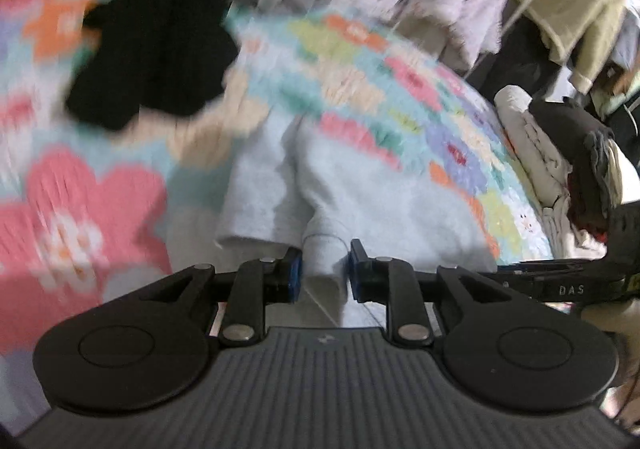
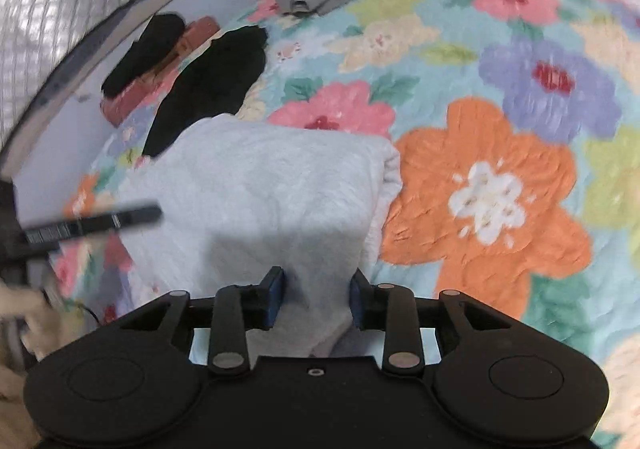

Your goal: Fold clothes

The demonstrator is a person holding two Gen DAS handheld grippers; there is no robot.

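The left hand-held gripper (image 1: 322,271) pinches a bunched fold of the pale blue garment (image 1: 360,193) between narrow jaws. The right hand-held gripper (image 2: 316,299) stands a little wider, with the garment (image 2: 260,189) filling the gap; whether its pads press is unclear. The letters "DAS" (image 1: 571,290) show on the other tool at the left view's right edge. The garment lies on the flowered quilt (image 2: 500,153), running away from both cameras. Beyond lies a black garment (image 1: 152,57), blurred, then stacked folded clothes (image 1: 552,153).
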